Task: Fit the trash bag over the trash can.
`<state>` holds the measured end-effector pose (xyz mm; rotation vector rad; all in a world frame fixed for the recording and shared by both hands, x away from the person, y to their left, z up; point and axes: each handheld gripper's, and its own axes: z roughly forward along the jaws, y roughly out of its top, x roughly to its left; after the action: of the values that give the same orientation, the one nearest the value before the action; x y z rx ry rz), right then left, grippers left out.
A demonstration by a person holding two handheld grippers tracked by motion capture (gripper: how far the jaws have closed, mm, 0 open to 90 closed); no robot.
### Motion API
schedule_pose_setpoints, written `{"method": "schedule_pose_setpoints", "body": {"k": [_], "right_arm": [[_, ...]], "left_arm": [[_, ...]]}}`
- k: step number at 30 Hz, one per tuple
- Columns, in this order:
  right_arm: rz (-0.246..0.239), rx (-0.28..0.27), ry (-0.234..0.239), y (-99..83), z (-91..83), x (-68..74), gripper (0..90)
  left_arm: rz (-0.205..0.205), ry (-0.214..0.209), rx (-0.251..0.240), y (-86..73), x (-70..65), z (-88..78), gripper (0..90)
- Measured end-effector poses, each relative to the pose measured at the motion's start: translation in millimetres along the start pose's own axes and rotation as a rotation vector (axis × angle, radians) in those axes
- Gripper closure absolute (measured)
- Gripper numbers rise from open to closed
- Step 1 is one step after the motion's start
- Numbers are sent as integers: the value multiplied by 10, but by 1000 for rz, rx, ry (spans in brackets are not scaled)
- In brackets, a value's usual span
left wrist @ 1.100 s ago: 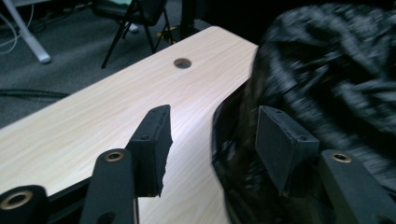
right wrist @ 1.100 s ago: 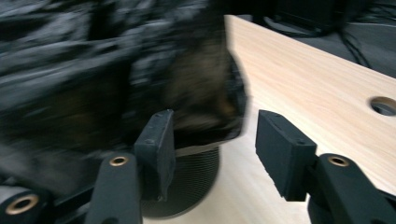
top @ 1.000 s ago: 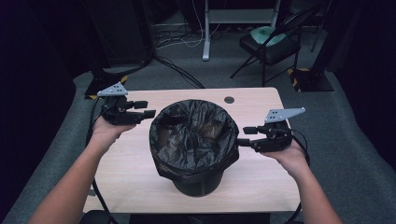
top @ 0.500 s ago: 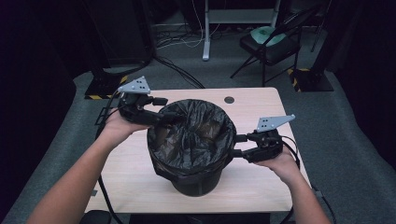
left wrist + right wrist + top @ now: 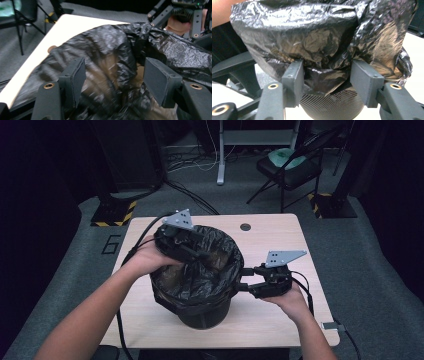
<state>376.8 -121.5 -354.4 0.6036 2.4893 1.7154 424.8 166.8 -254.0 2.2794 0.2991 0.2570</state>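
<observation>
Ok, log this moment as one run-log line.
scene: mesh bin with black bag on table | left gripper: open, over bag mouth, jaws just opening | right gripper: open at bag's overhang, jaws just closing

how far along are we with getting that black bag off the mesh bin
Early. Done: the black bag looks bunched and loosened around the rim of the mesh bin. In hand: the left hand-held gripper reaches over the far-left rim, its jaws just opening wider; the right hand-held gripper has the bag's lower edge between jaws that were just closing. Left: gripping the plastic and lifting the bag out, which still sits in the bin.
</observation>
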Motion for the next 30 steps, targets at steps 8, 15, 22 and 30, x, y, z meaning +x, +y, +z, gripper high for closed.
{"method": "schedule_pose_setpoints", "body": {"k": [8, 15, 22, 30], "right_arm": [[-22, -13, 21, -34, 31, 46, 566], [-13, -23, 32, -51, 53, 41, 541], [-27, -26, 27, -55, 66, 60, 501], [-30, 11, 4, -80, 109, 53, 463]], "left_arm": [[-15, -37, 80, 15, 53, 299, 329], [-35, -55, 141, -36, 79, 445, 320], [-59, -71, 197, -58, 137, 568, 317], [-65, -104, 295, -118, 168, 712, 324]]}}
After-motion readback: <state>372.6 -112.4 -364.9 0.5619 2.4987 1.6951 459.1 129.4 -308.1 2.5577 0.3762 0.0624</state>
